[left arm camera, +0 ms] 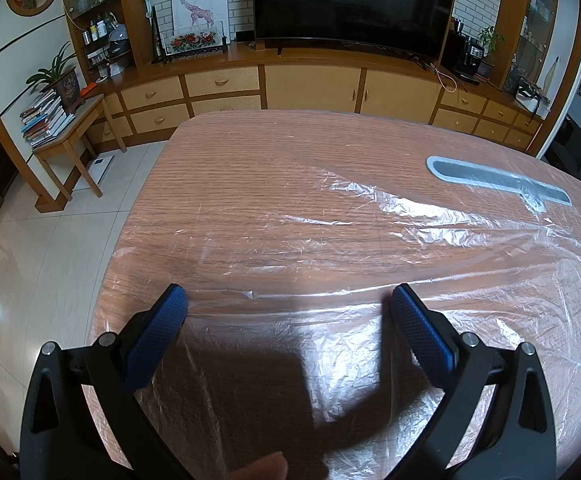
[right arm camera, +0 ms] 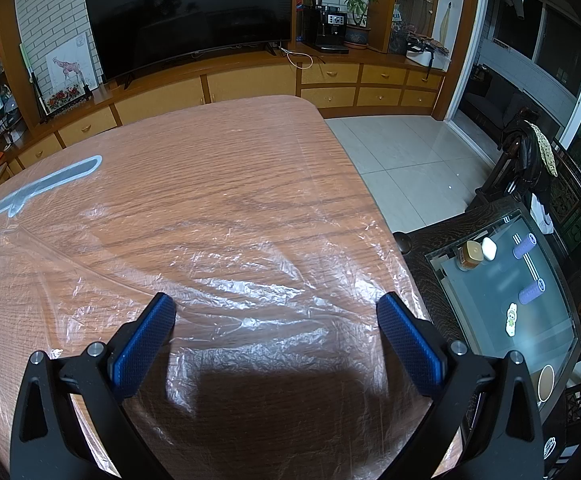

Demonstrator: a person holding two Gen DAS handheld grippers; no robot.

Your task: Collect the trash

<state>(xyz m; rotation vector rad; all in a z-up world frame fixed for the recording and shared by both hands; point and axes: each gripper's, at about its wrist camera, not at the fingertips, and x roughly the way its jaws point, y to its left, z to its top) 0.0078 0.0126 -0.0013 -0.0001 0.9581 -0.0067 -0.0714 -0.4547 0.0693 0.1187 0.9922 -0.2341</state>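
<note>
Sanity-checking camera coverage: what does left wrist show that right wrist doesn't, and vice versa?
Left wrist only: side table with stacked books and a potted plant.
Right wrist only: glass-topped table with two purple rollers, and windows.
Both: wooden table under clear plastic sheet, grey strip, TV; left gripper and right gripper open, empty.

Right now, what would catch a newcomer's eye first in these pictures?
The crinkled clear plastic sheet spread over the wooden table, glinting in the light. Low in each view, blue-padded fingers stand wide apart: the left hand-held gripper and right hand-held gripper, both empty. Behind, a big dark television sits on the wooden cabinets.
</note>
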